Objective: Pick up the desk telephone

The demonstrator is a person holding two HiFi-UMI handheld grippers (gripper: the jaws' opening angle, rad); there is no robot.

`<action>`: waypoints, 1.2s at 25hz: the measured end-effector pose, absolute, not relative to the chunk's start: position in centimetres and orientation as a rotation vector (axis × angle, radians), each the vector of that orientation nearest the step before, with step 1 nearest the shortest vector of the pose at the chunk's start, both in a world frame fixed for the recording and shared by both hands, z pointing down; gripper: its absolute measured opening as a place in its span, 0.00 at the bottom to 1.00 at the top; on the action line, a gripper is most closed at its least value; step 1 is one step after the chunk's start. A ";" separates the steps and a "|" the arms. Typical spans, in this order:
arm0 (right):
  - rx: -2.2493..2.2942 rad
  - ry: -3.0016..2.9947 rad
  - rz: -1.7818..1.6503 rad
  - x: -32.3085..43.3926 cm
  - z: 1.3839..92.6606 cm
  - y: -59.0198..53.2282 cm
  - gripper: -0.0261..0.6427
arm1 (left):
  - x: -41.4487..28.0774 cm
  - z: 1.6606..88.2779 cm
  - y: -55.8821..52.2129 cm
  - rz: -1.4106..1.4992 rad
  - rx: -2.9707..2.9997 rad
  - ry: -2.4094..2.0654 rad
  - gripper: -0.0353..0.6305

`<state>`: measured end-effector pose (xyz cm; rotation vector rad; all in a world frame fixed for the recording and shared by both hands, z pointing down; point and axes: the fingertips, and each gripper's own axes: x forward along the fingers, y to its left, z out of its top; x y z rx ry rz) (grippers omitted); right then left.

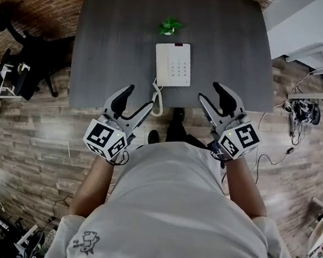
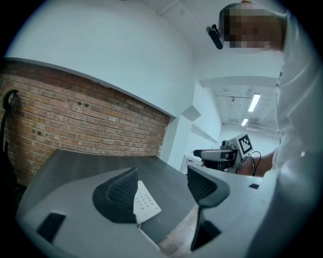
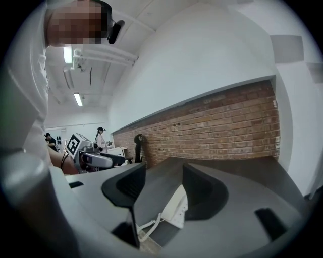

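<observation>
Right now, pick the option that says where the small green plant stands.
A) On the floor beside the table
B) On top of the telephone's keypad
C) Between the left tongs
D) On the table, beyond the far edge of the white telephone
D: in the head view the green plant stands on the dark table, past the far edge of the white telephone from the person.

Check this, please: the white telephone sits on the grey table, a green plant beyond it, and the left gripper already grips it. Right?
No: the left gripper grips nothing; the left gripper view shows its jaws apart, short of the telephone. The rest stands.
</observation>
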<state>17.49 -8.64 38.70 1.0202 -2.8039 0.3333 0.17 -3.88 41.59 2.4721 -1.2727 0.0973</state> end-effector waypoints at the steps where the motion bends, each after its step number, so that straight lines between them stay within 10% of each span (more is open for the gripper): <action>1: 1.003 -2.799 0.348 17.5 39.2 -9.3 0.39 | 0.4 42.0 -4.6 0.097 2.459 -1.270 0.53; 30: 0.618 -2.503 0.747 17.2 62.2 -20.7 0.34 | 1.6 62.8 -17.7 0.364 2.125 -1.111 0.59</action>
